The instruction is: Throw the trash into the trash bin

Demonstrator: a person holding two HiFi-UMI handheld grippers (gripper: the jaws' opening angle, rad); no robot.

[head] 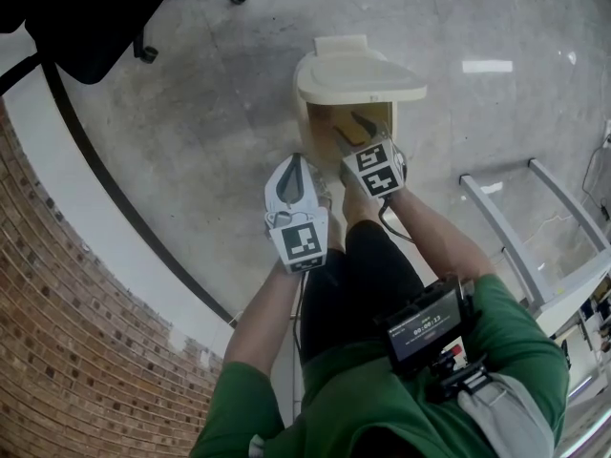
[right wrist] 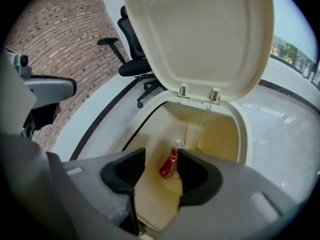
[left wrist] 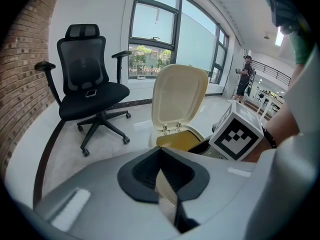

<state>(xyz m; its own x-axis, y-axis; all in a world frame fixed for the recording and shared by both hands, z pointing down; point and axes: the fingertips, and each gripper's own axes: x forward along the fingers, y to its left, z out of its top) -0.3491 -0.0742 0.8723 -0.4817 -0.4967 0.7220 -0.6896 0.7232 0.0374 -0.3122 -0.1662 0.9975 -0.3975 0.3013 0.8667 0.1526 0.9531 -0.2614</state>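
A cream trash bin [head: 317, 122] stands on the floor with its lid [head: 358, 74] swung up. My right gripper [head: 351, 127] hangs over the bin's mouth and points steeply down. In the right gripper view its jaws [right wrist: 161, 154] stand open. Through their gap a red bottle with a white cap [right wrist: 169, 165] shows down inside the bin [right wrist: 150, 124], clear of the pads. My left gripper [head: 296, 165] hovers just left of the bin, shut with nothing in it. The left gripper view shows its tips [left wrist: 160, 151] meeting, with the lid [left wrist: 179, 96] beyond.
A black office chair [head: 86, 17] stands at the far left, also seen as the chair [left wrist: 87, 89] under the windows. A brick wall [head: 57, 284] runs along the left. A white metal frame [head: 535, 237] is at the right. A person [left wrist: 244, 76] stands far off.
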